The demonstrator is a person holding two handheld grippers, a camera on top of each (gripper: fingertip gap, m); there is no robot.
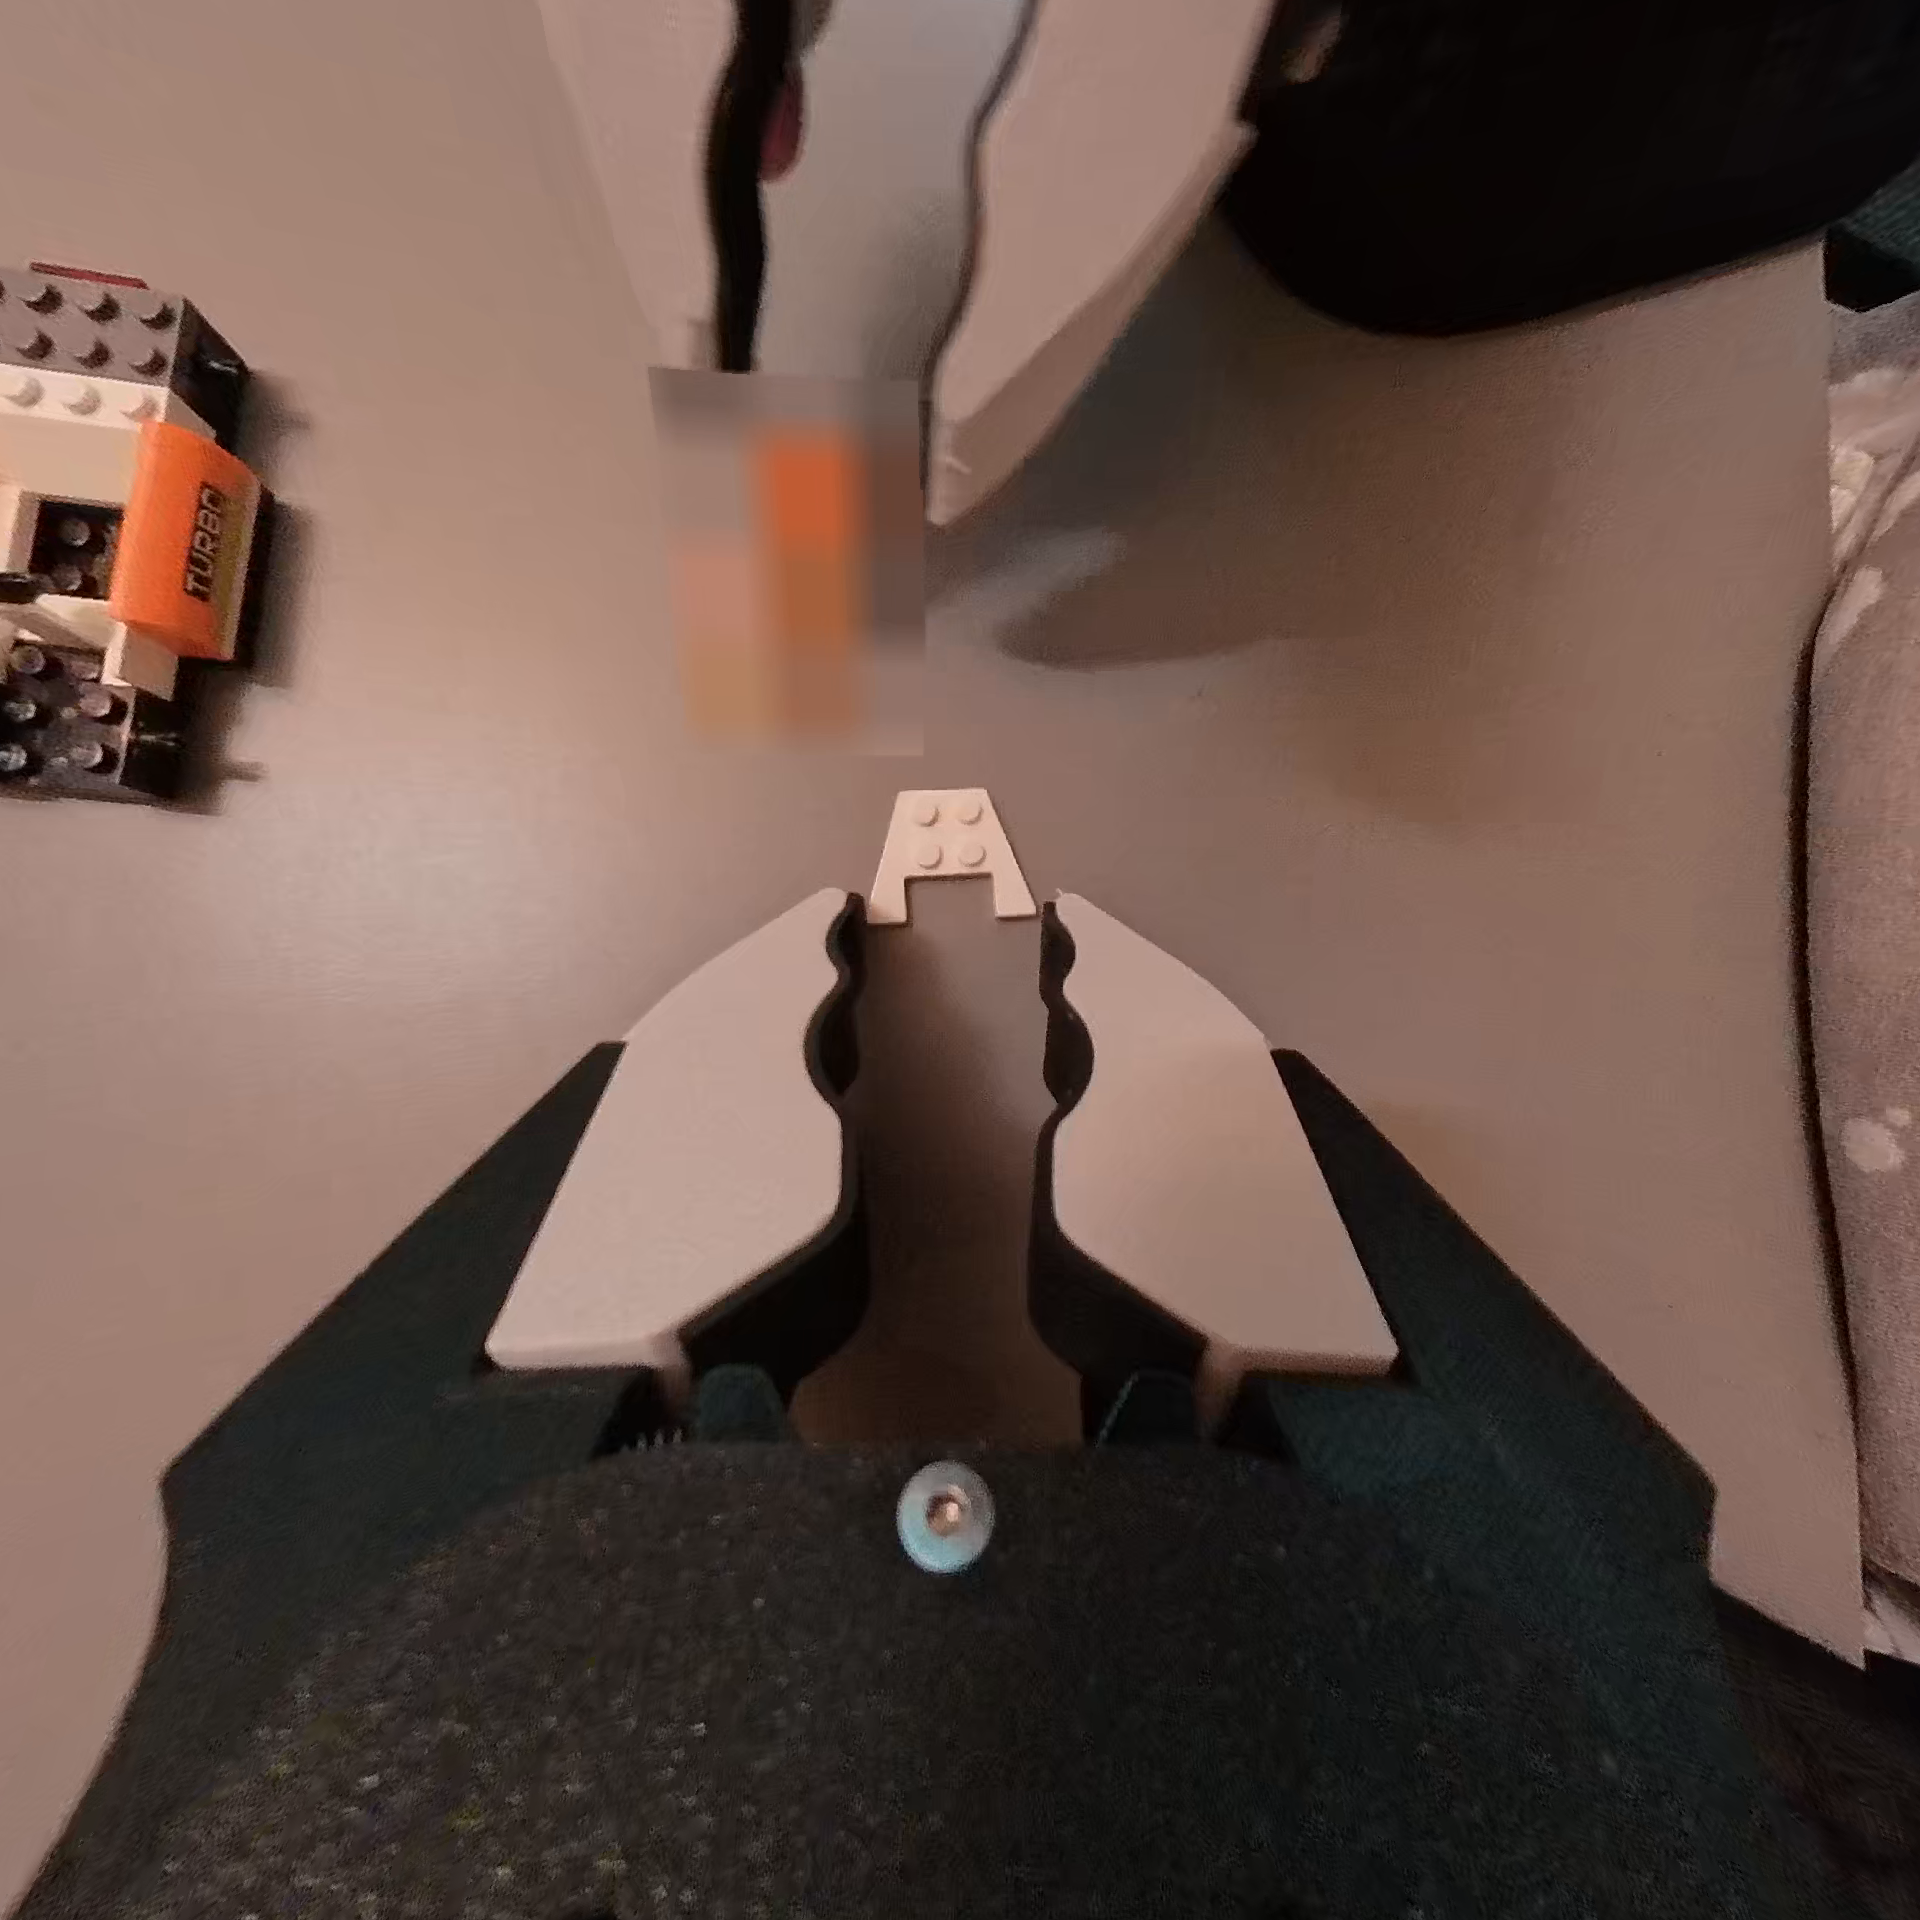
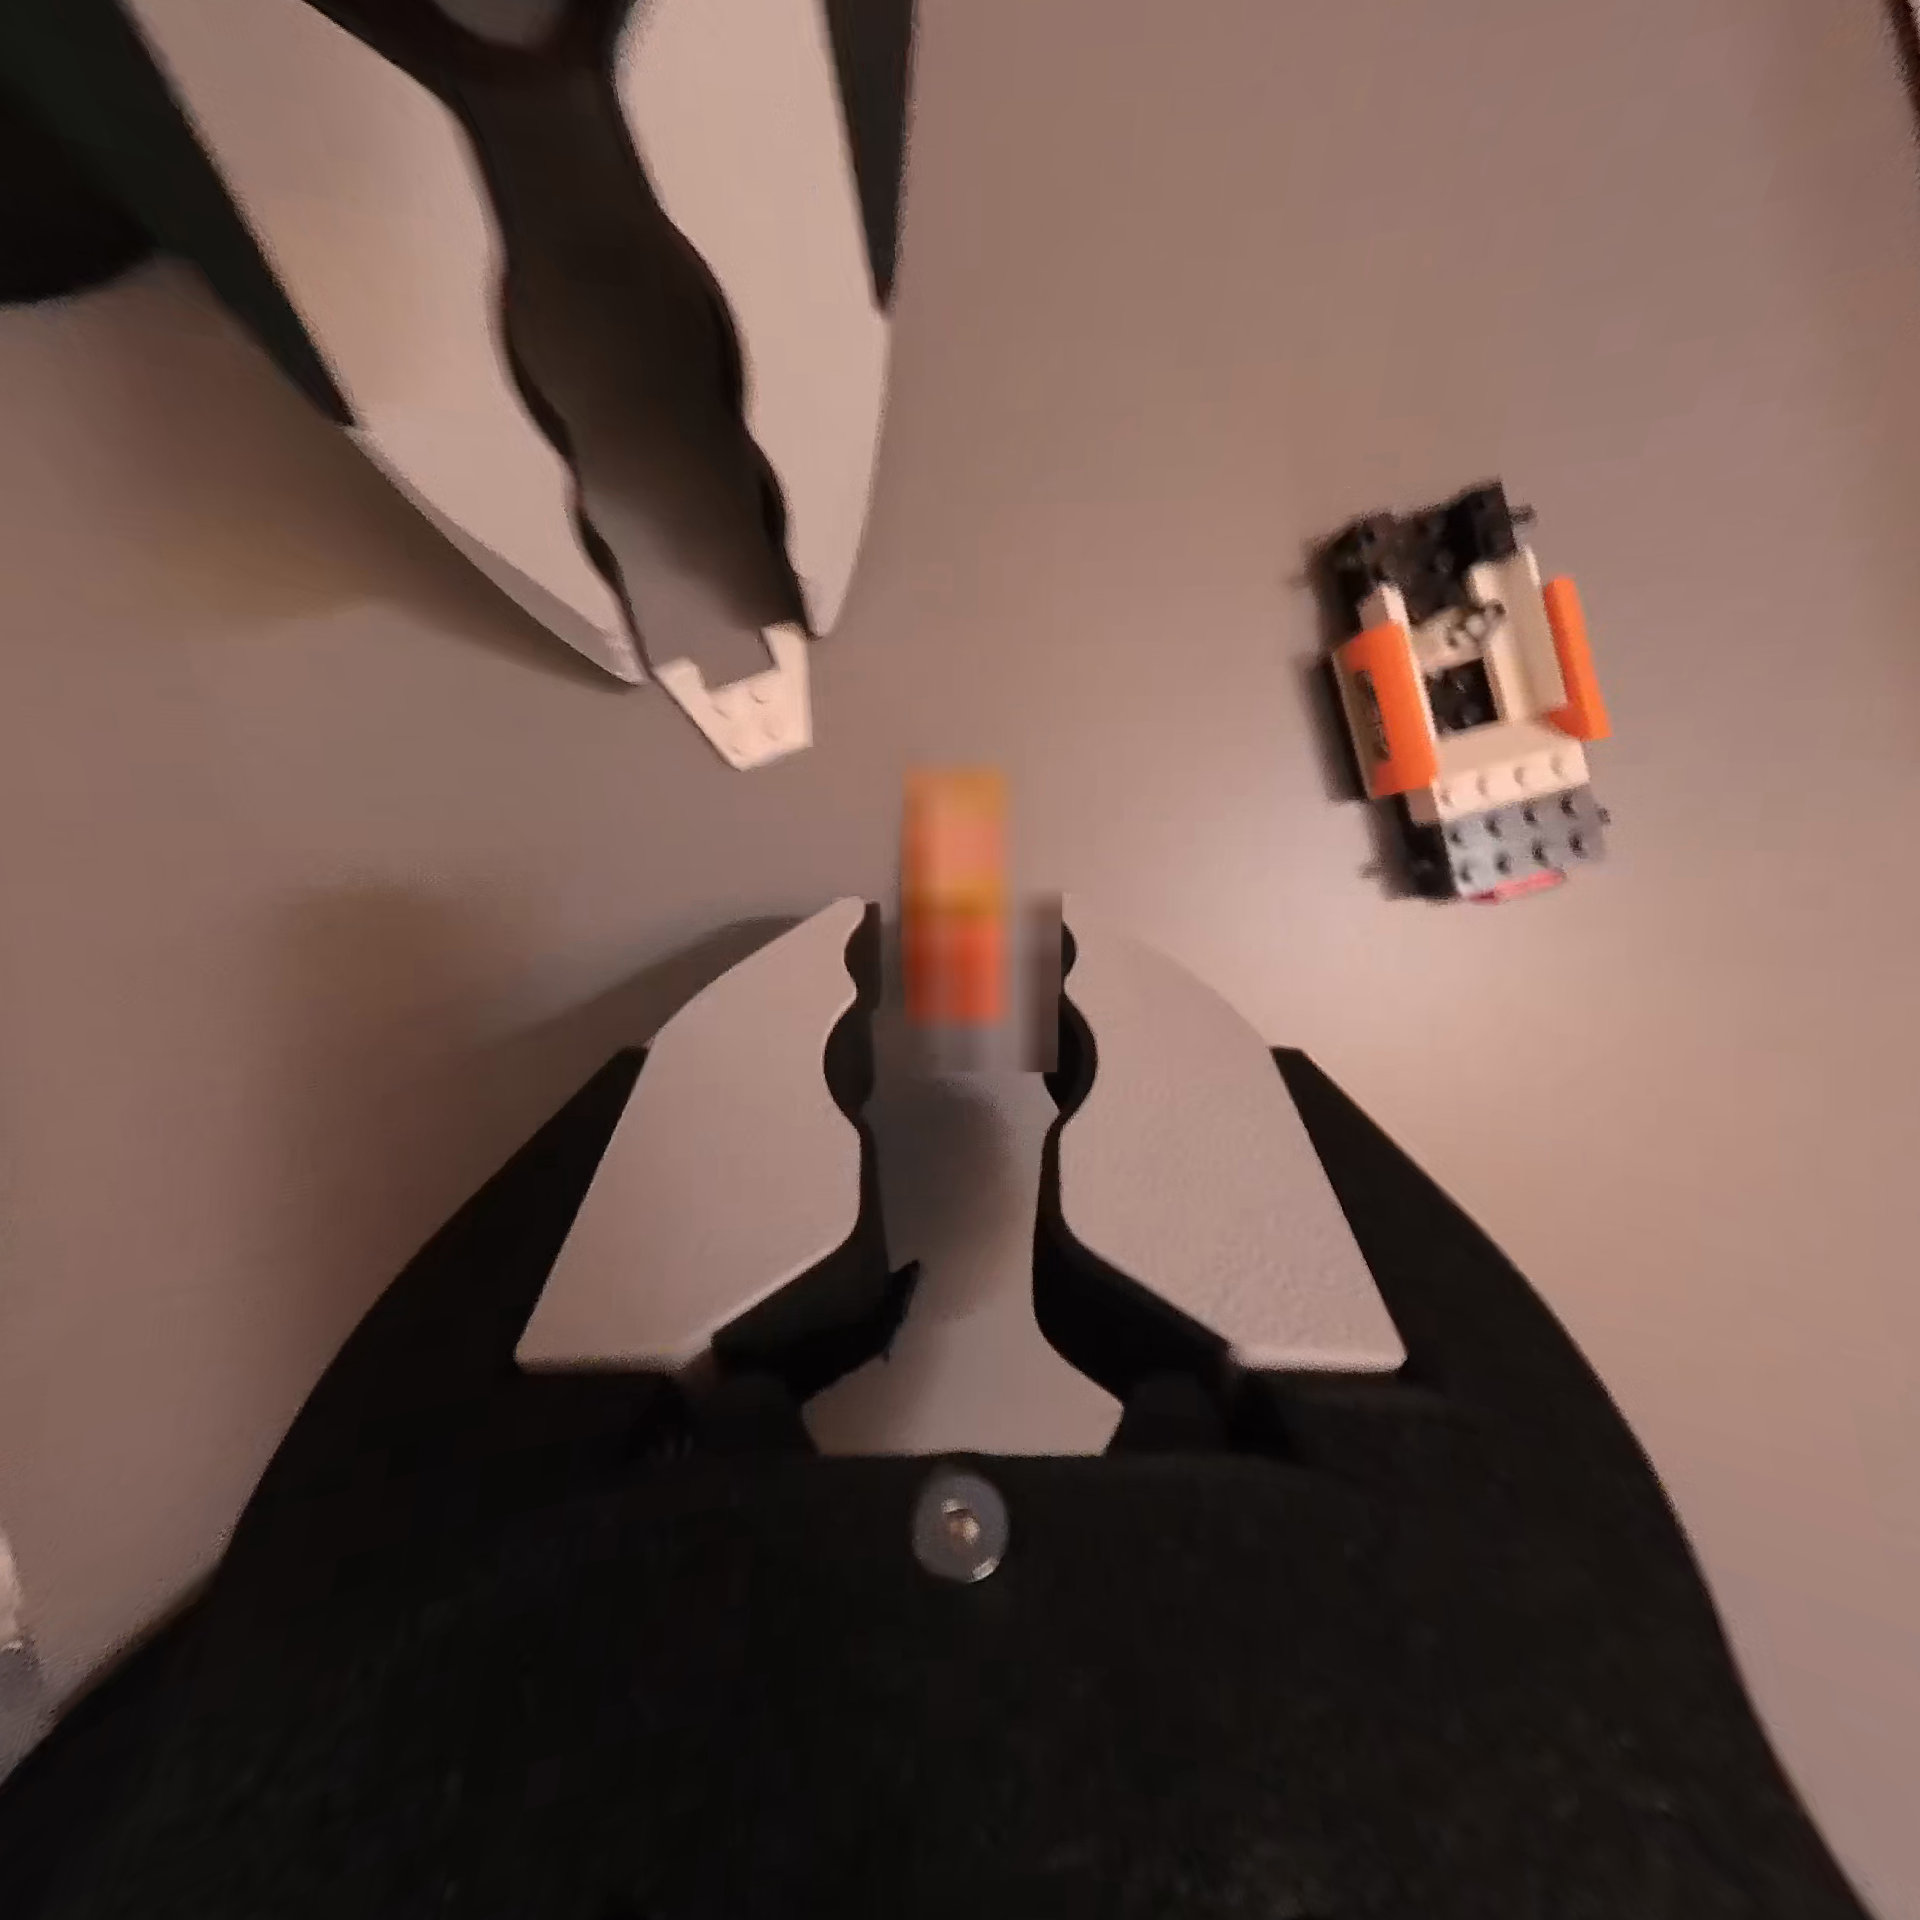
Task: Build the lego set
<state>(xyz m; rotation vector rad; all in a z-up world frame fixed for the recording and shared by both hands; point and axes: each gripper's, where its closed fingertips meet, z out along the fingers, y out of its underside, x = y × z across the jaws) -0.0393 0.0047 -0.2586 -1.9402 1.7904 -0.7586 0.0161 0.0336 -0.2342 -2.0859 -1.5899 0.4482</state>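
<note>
My left gripper [image 1: 951, 906] is shut on a small white wedge plate [image 1: 954, 857], which sticks out past its fingertips. It also shows in the right wrist view [image 2: 717, 649] at the upper left, with the plate [image 2: 750, 712] pointing toward my right gripper. My right gripper [image 2: 961, 920] is closed around an orange piece [image 2: 954, 894], partly under a mosaic patch, that reaches past its tips. The same piece [image 1: 810, 540] shows in the left wrist view, just beyond the plate. The part-built car model [image 2: 1465, 707], black, white, grey and orange, stands apart on the table [image 2: 1351, 1143]; it also shows at the left edge [image 1: 114, 520].
The table's right edge [image 1: 1827, 935] runs close by, with grey patterned fabric [image 1: 1875, 935] beyond it. A dark bulky object [image 1: 1507, 156] sits at the top right, and a thin cable [image 1: 977, 156] hangs behind my right gripper. There is about 7 cm between the tips of the two grippers.
</note>
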